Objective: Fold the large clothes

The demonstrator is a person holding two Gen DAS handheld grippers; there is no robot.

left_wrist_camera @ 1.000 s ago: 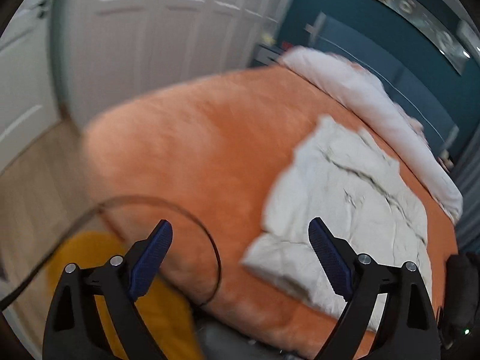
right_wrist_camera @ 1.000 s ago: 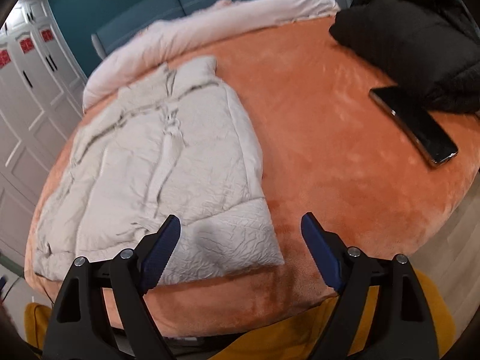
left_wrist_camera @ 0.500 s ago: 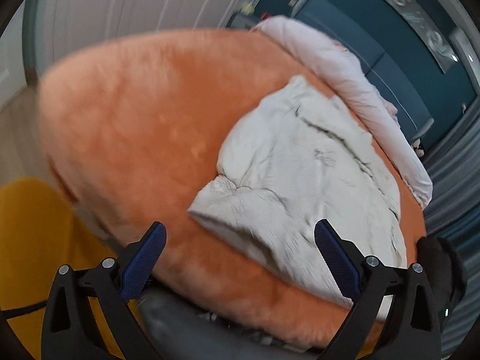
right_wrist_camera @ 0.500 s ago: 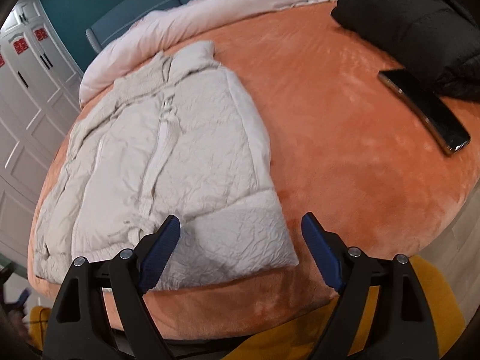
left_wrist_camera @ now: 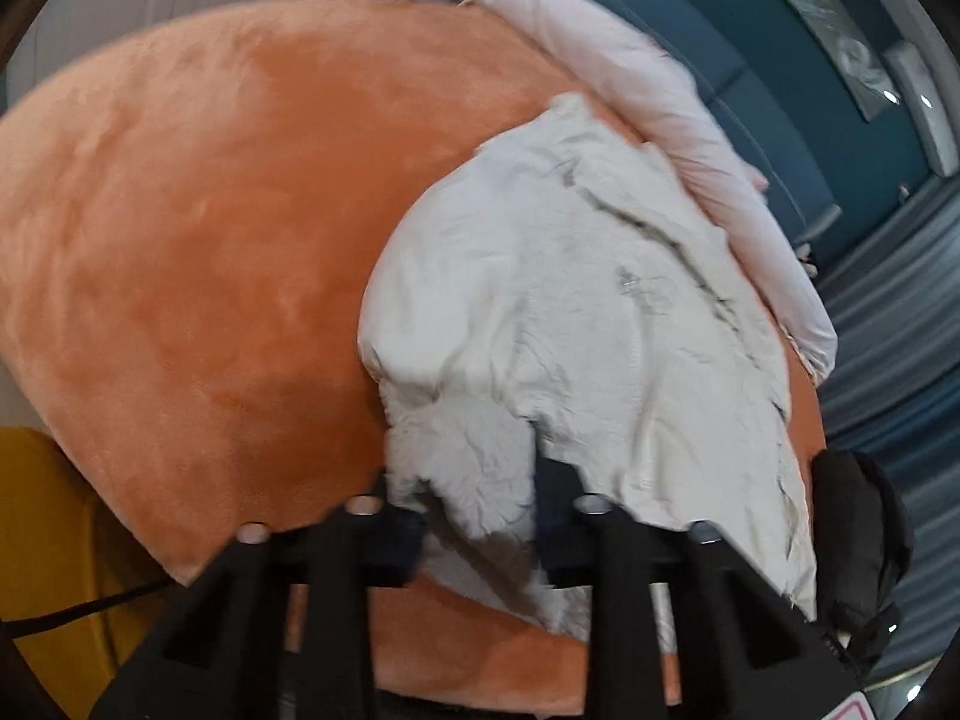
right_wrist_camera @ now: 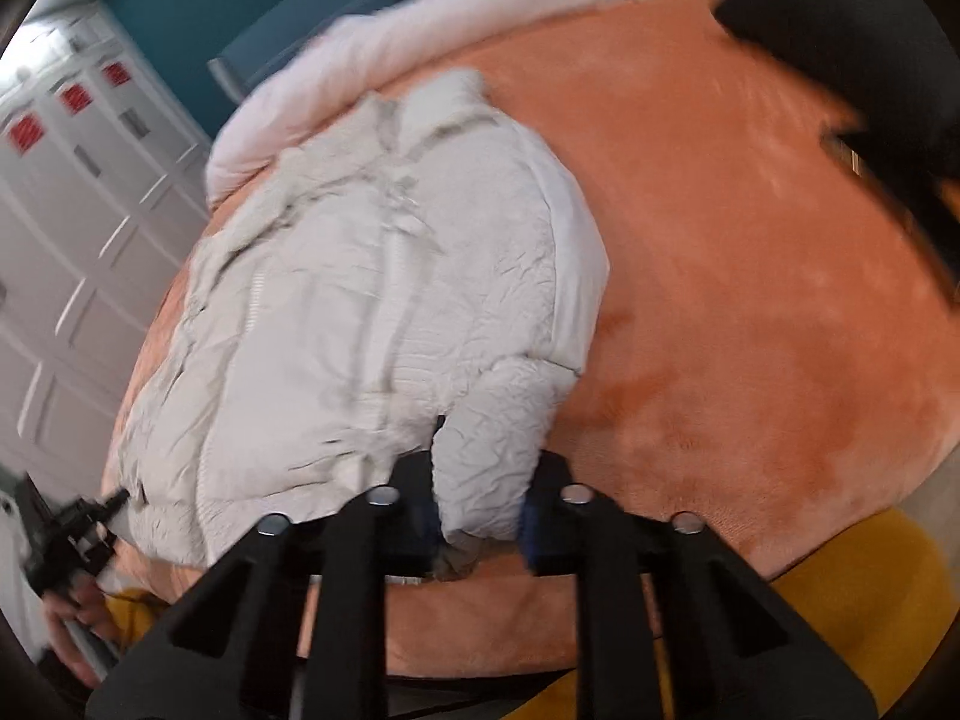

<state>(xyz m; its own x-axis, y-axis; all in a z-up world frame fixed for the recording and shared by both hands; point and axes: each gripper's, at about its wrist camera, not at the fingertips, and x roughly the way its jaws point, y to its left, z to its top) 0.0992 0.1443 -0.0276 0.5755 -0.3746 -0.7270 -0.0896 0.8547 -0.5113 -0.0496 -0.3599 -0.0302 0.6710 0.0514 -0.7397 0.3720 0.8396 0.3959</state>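
We pinch hem of pale jacket (right_wrist_camera: 372, 300), frame centre on orange bed (right_wrist_camera: 750, 312): left tool (left_wrist_camera: 474, 516), right tool (right_wrist_camera: 480, 510) just clamped onto fabric. Fold begins; next likely lift hem toward collar together.

I can read no text, brand or number in either view. At the upper left of the right wrist view, red labels (right_wrist_camera: 75, 97) sit on the white wardrobe doors (right_wrist_camera: 66, 228), but they are too blurred to make out.
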